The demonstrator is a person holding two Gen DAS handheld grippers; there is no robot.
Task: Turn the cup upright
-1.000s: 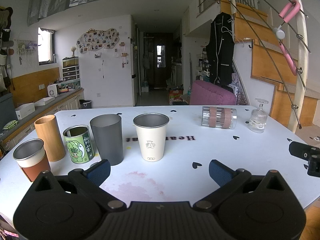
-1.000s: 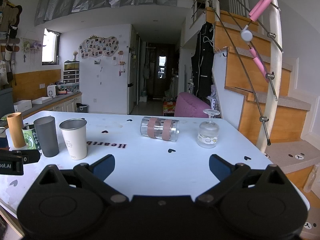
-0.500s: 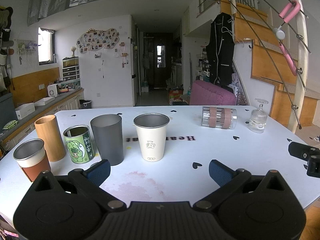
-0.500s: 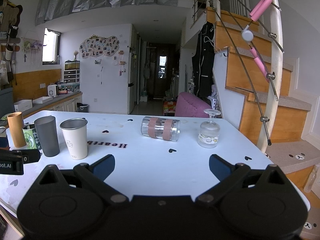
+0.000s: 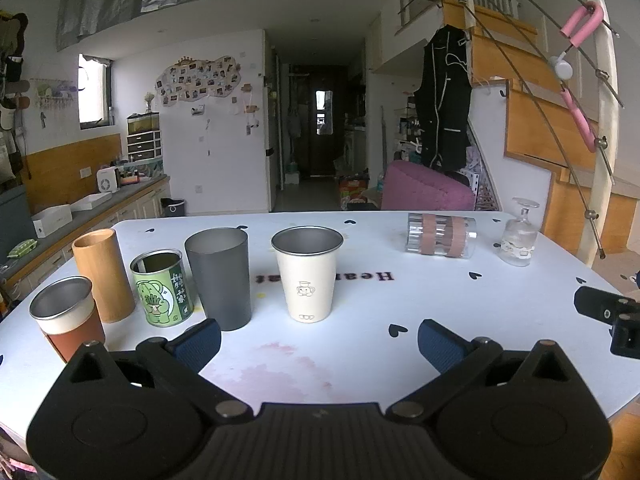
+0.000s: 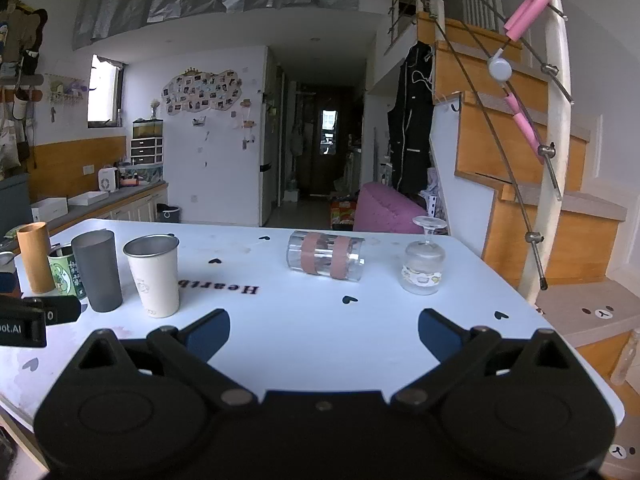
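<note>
Right wrist view: clear banded glass cup lies sideways on the glossy desk; both tools spread, empty.

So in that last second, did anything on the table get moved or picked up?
Nothing visibly changed. Both grippers, left and right, hover over the table with jaws wide open and empty. The clear cup lies on its side, the stemmed glass stands upside down, and the five upright cups at the left keep their row.
</note>
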